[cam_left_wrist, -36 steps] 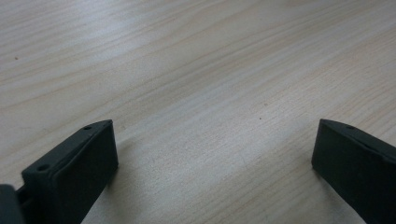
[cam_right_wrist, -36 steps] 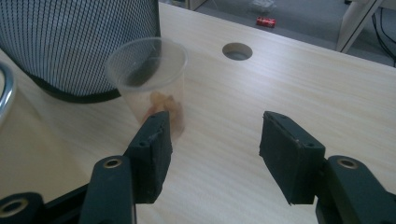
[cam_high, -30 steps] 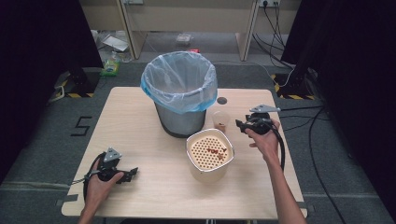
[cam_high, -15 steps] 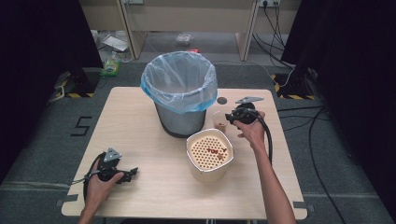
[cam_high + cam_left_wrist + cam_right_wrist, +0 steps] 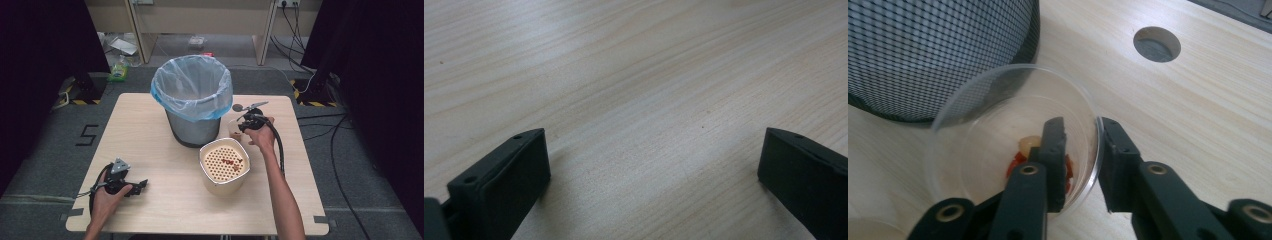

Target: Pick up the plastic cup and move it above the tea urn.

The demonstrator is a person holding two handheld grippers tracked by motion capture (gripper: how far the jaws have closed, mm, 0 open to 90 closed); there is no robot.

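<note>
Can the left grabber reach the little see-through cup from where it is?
Probably not yet. The left gripper sits open at the table's near corner, and the cup is on the far side past the strainer bowl. The right gripper already straddles its rim.

right hand-held gripper [image 5: 1082, 165] moved to the clear cup [image 5: 998, 130], jaws now straddling its rim

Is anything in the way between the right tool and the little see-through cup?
No, nothing visible. The right tool is already at the clear cup, one jaw inside the rim and one outside, straddling its wall. The mesh bin stands just behind the cup.
</note>
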